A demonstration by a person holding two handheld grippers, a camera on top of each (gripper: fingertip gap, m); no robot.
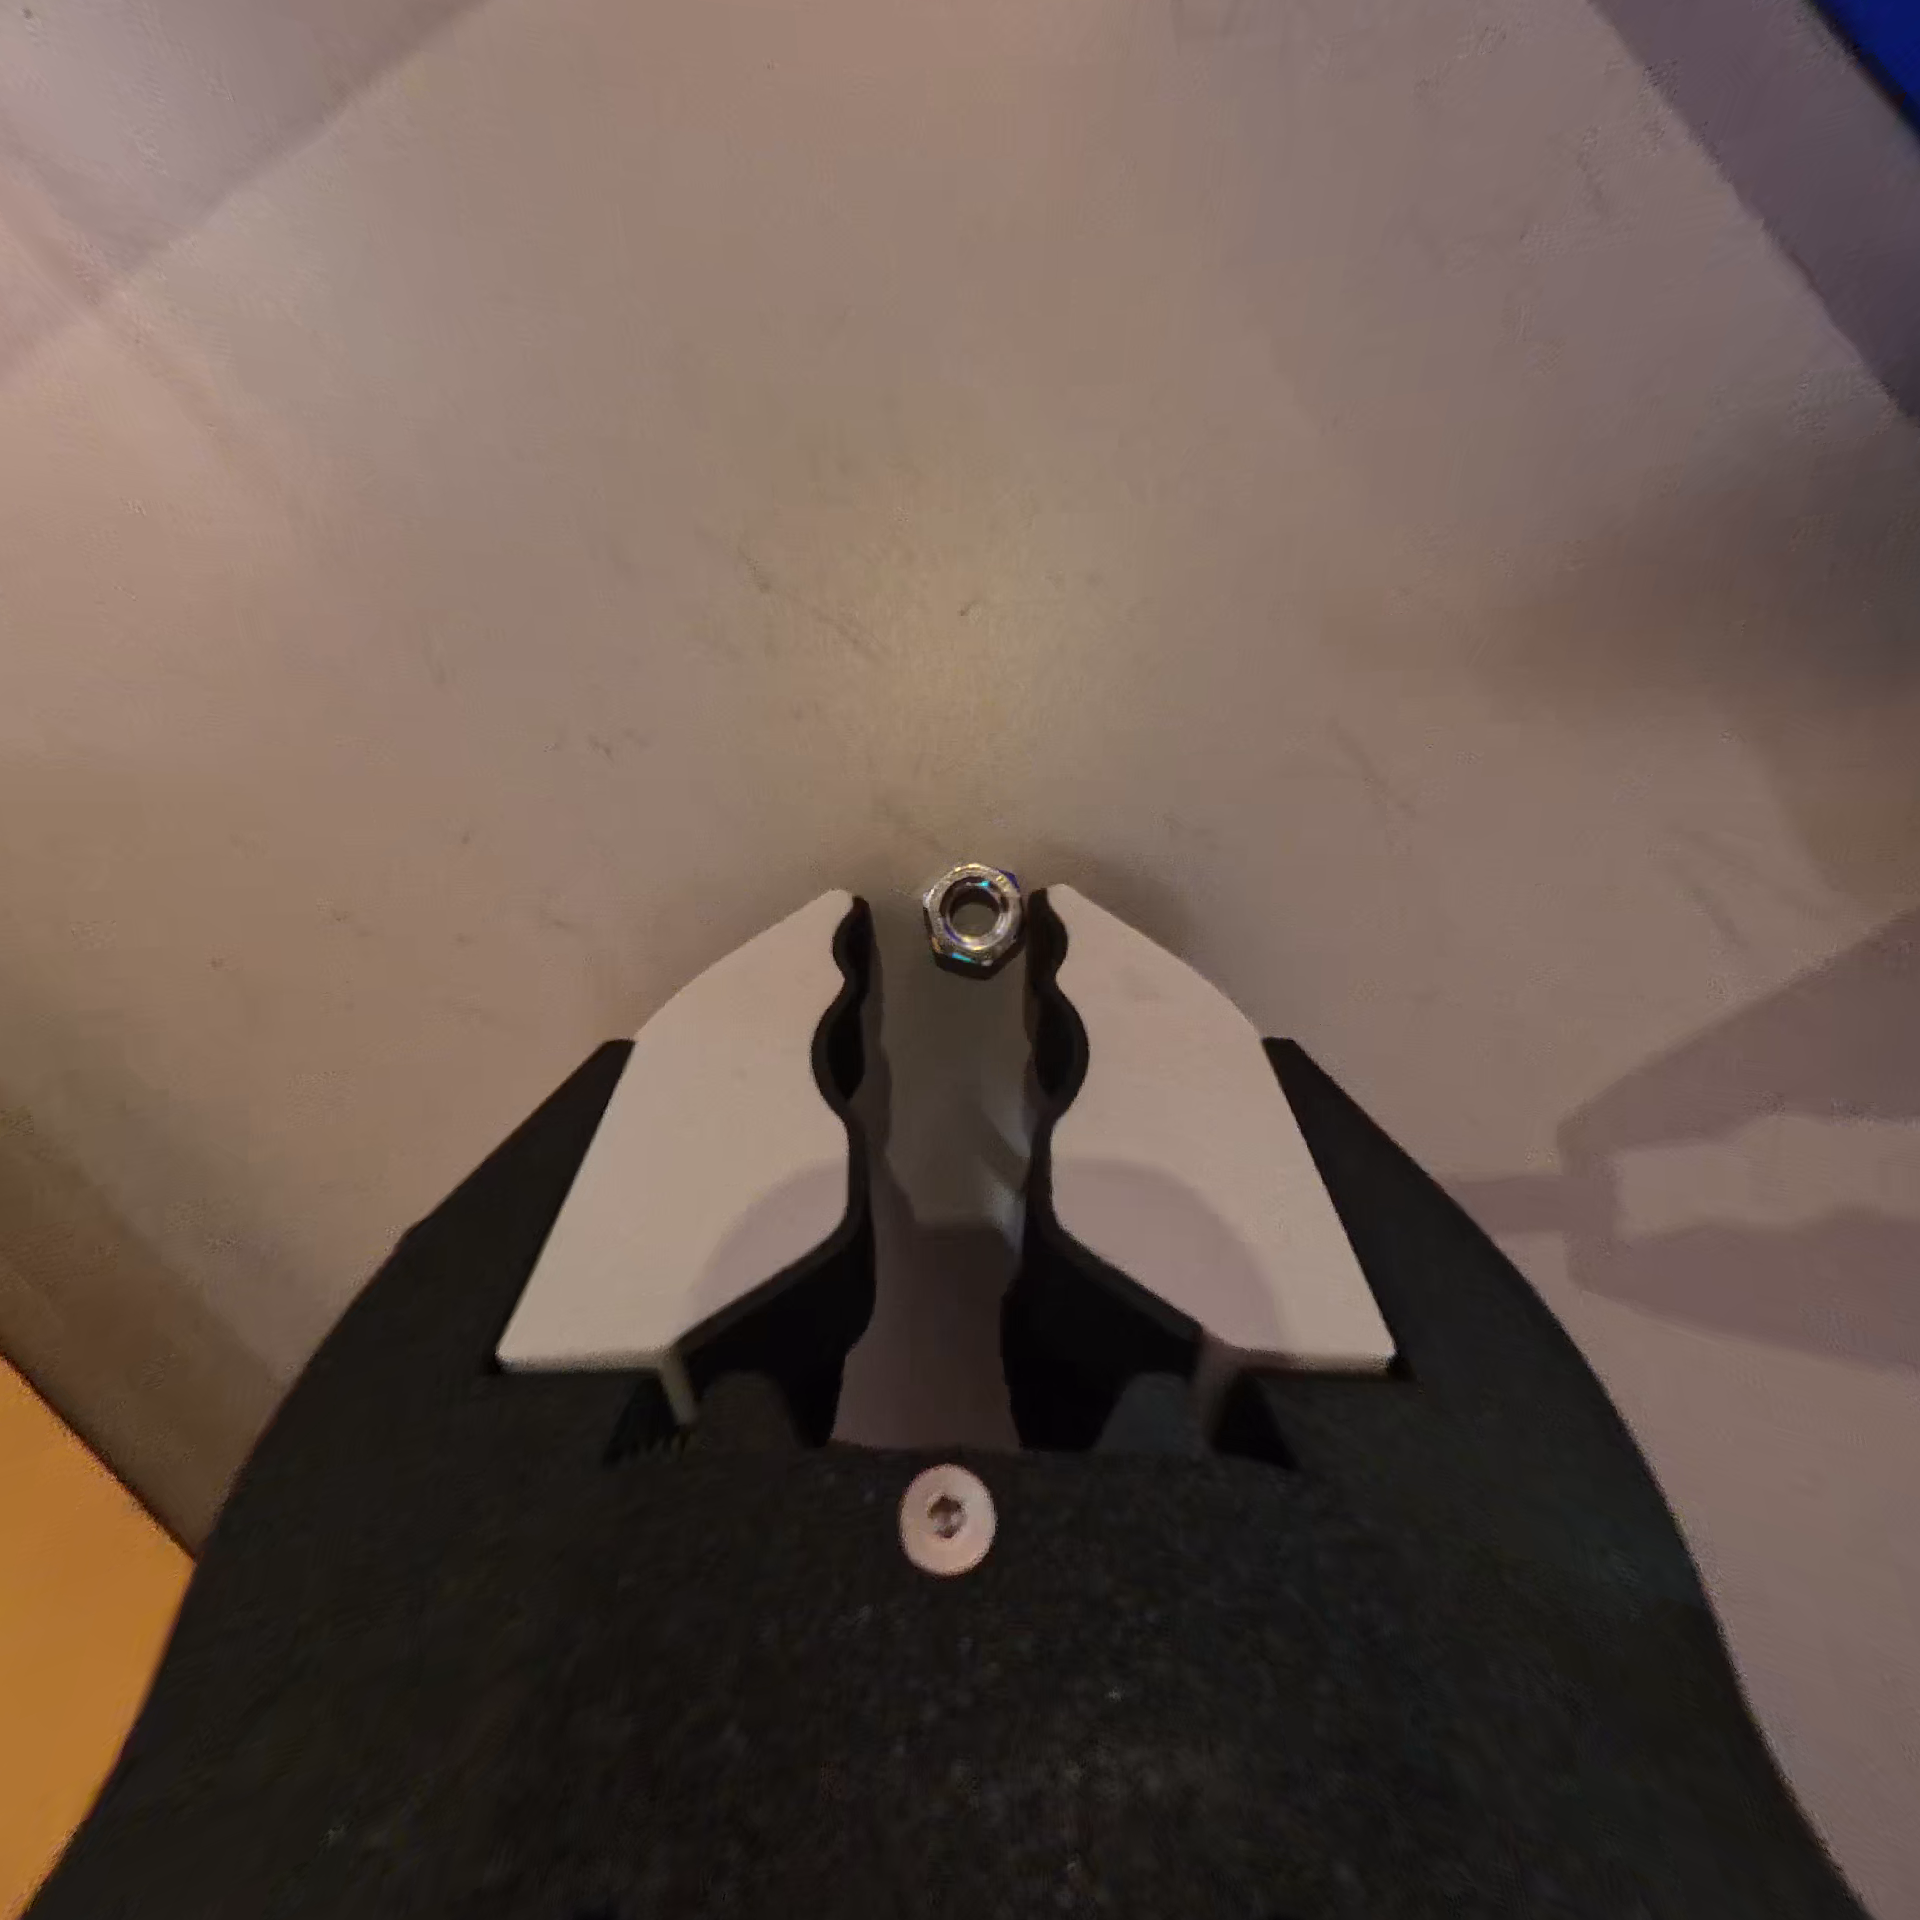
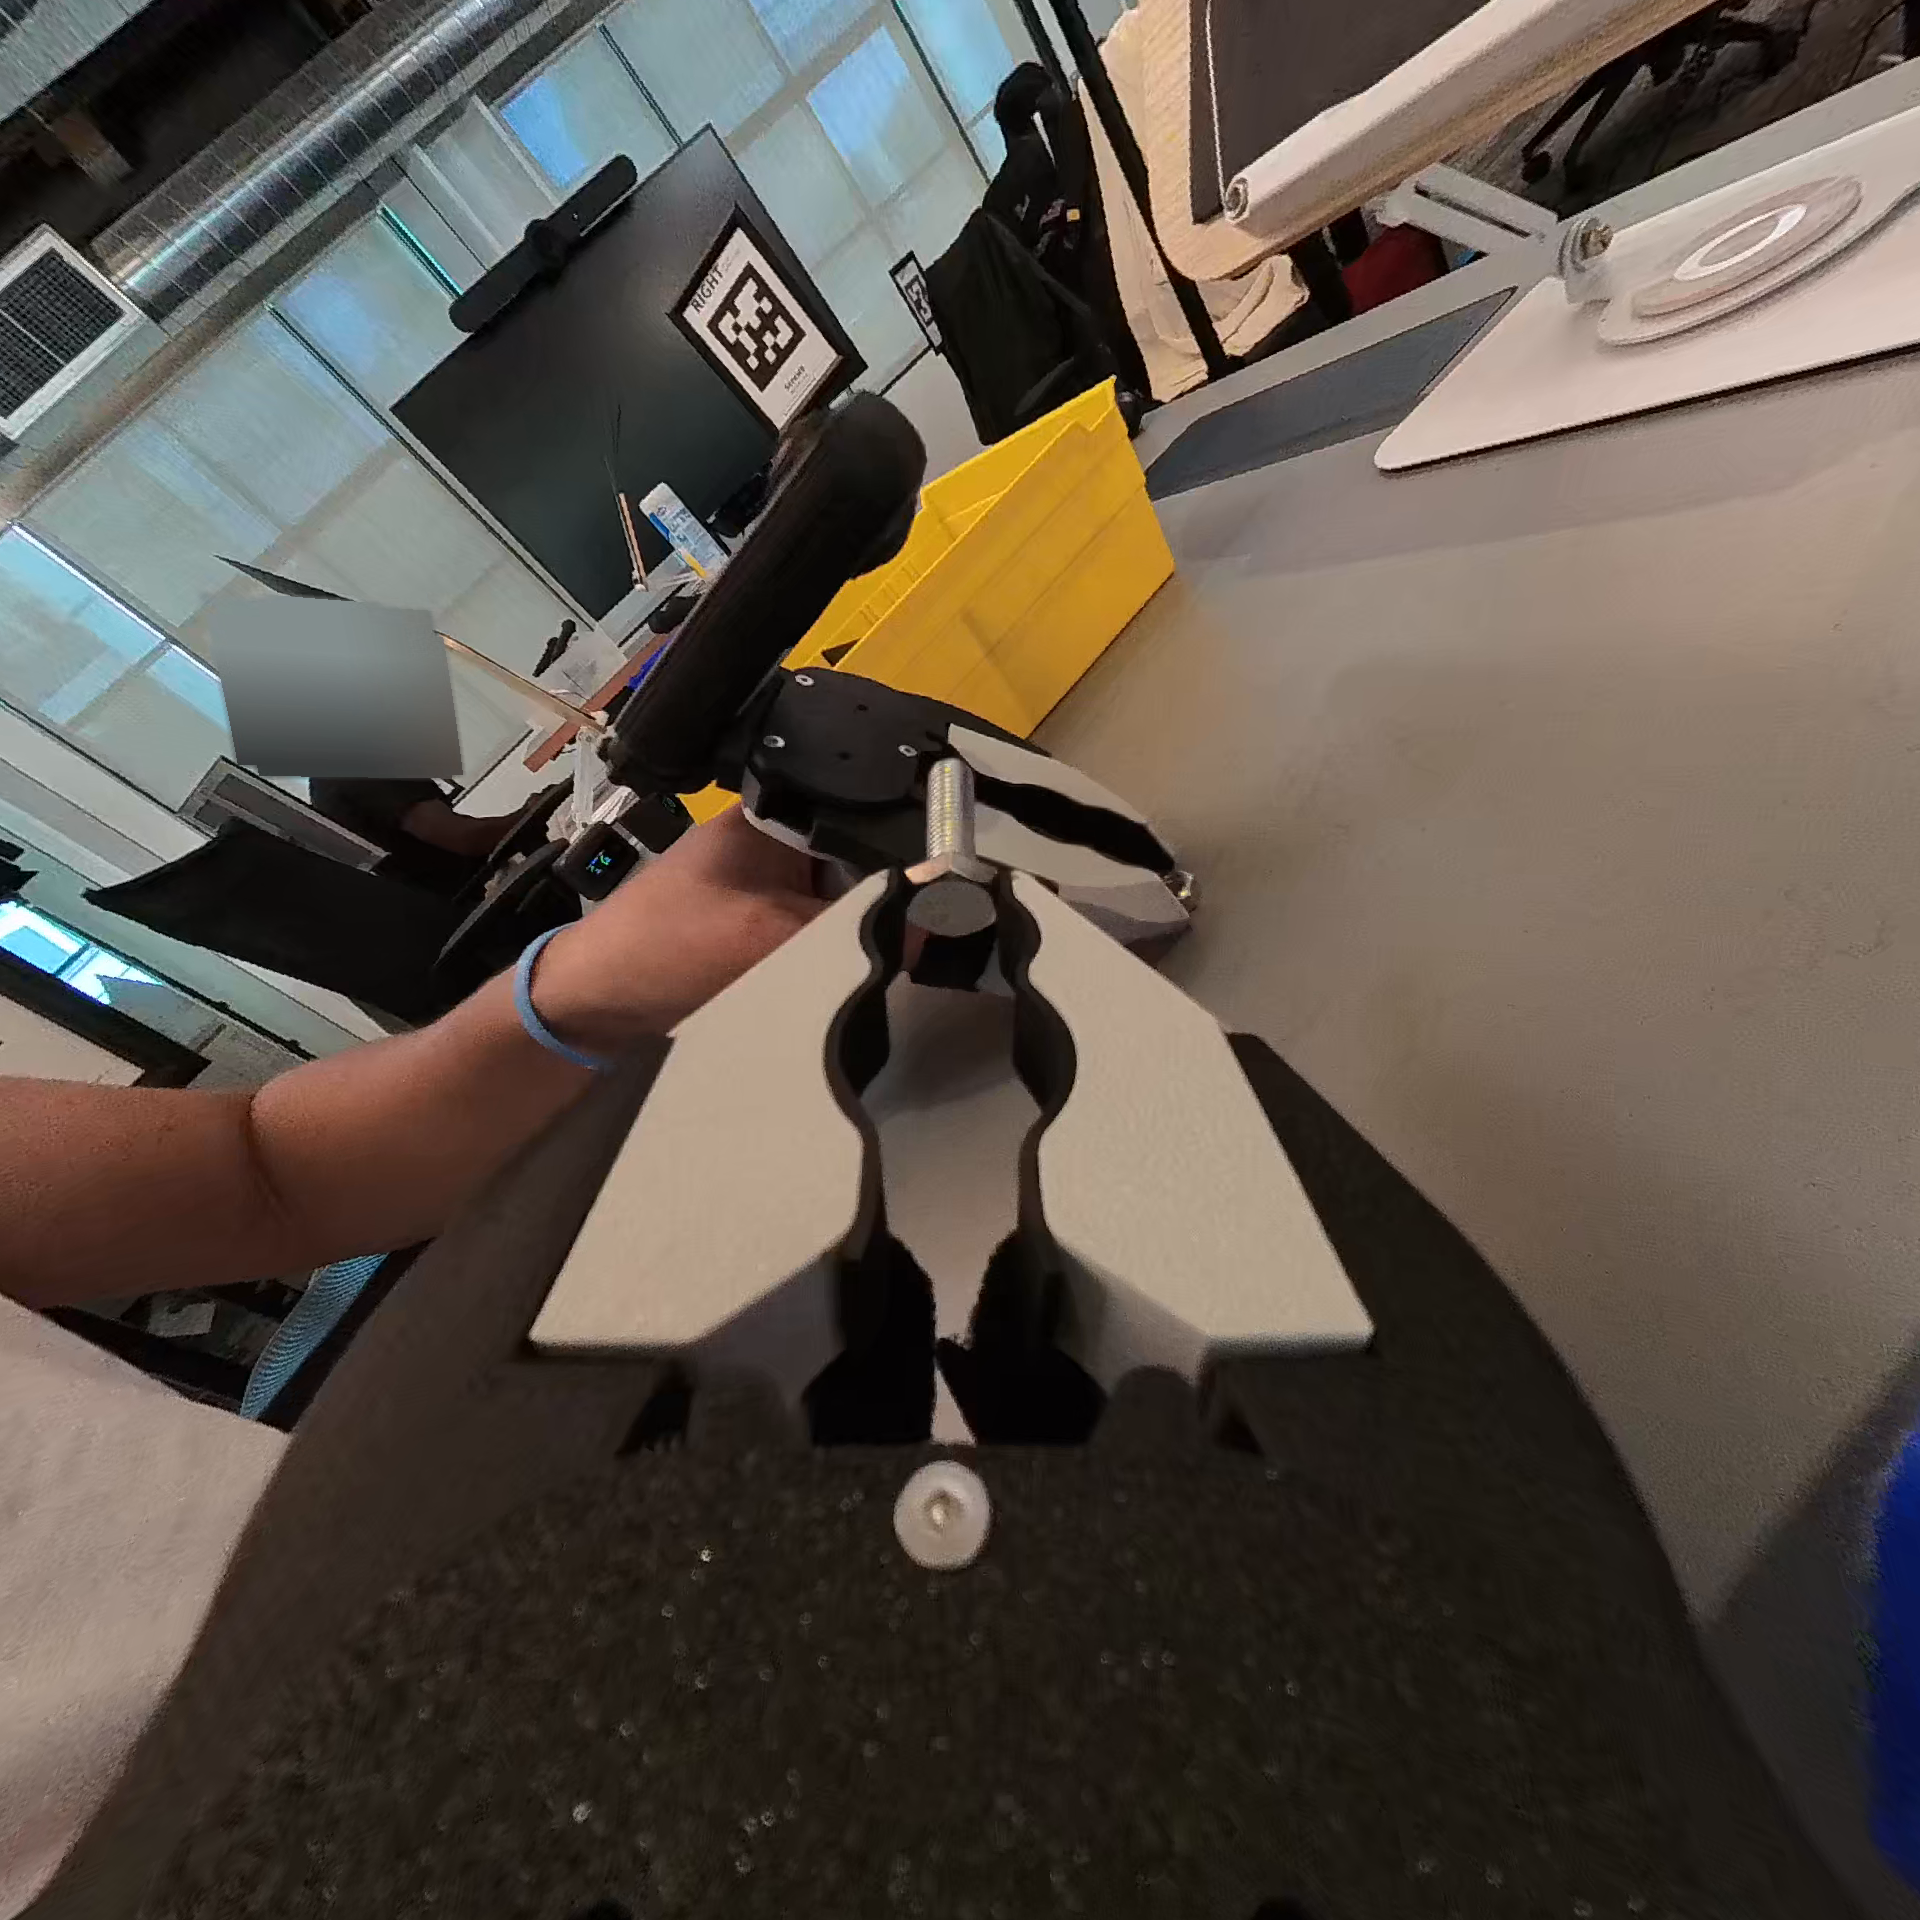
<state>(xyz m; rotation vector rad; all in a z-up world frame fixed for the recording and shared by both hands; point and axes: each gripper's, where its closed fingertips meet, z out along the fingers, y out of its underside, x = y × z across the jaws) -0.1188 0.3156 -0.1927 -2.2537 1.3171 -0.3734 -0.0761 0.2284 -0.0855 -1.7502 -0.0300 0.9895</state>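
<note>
Your yellow bin (image 2: pixel 1023 551) sits on the counter (image 2: pixel 1507 831) behind your left hand-held gripper (image 2: pixel 1179 868), and from this angle you can't see what's inside it. Beyond it there's a white flat base (image 2: pixel 1621 384) with a round disc on top, near the counter's far edge.

Now to your left hand-held gripper (image 1: pixel 951 914): it's pointed down at the counter (image 1: pixel 935 468), fingers apart, with a small silver hex nut (image 1: pixel 974 927) lying flat between the tips. The nut sits closer to the right-hand fingertip (image 1: pixel 1070 914), just beside it, and you can see a clear gap to the other one. Whether that near finger actually touches the nut, you can't tell. From the right wrist view, the same gripper's tips reach the counter with the nut (image 2: pixel 1180 884) glinting at them.

Your right hand-held gripper (image 2: pixel 951 914) is clamped on a silver bolt (image 2: pixel 948 842), pinching the hex head right at the fingertips. The threaded shank sticks out forward and upward, away from the gripper. It's held off the counter, near your left gripper. Your left hand (image 2: pixel 758 883) wraps that gripper's handle, a blue band (image 2: pixel 545 1003) on the wrist.
</note>
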